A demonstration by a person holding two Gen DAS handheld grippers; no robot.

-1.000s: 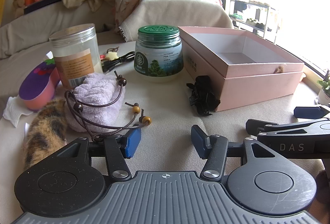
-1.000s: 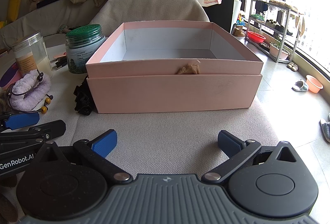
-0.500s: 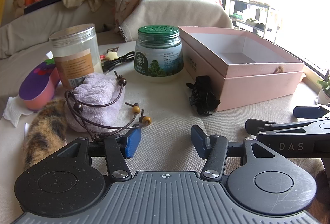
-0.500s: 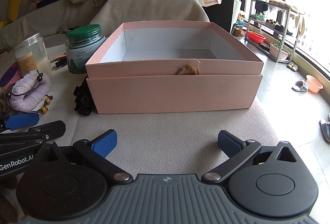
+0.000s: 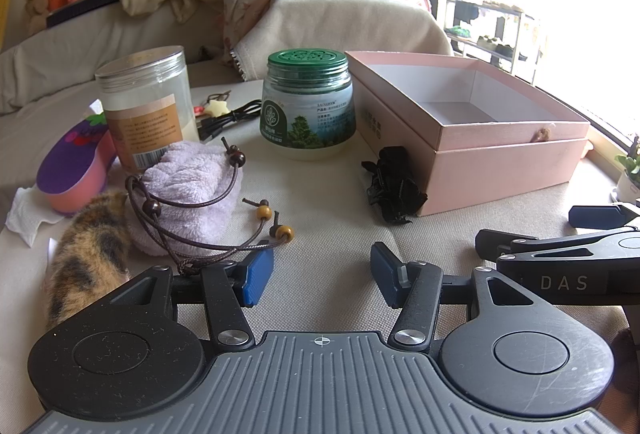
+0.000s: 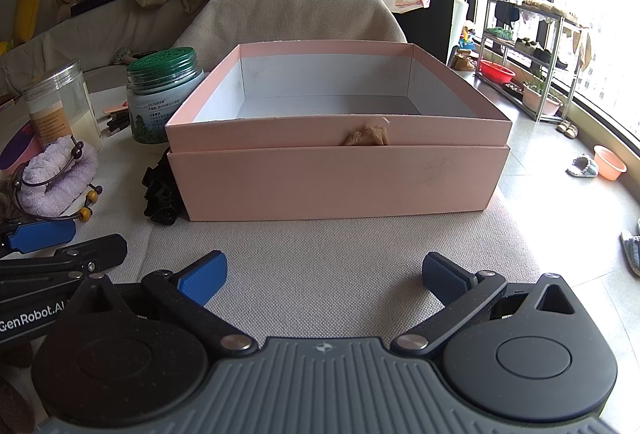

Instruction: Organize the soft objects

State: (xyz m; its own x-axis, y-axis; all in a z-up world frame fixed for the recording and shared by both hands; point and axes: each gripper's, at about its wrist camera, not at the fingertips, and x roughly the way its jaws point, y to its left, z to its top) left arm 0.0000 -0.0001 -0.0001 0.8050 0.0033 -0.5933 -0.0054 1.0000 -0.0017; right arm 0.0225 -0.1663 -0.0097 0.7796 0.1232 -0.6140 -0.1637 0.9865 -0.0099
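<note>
Lavender fleece, bunched into a soft bundle (image 5: 192,194), lies on the beige cloth surface (image 5: 332,226) ahead of my left gripper (image 5: 322,276), with a brown beaded cord (image 5: 200,230) draped over it. Left jaws: apart, nothing between them. A calico plush (image 5: 86,262) lies just beside the bundle. My right gripper (image 6: 324,276) faces the open pink box (image 6: 340,178); jaws wide apart, holding nothing. A black crumpled item (image 5: 394,190) touches the box's left corner.
</note>
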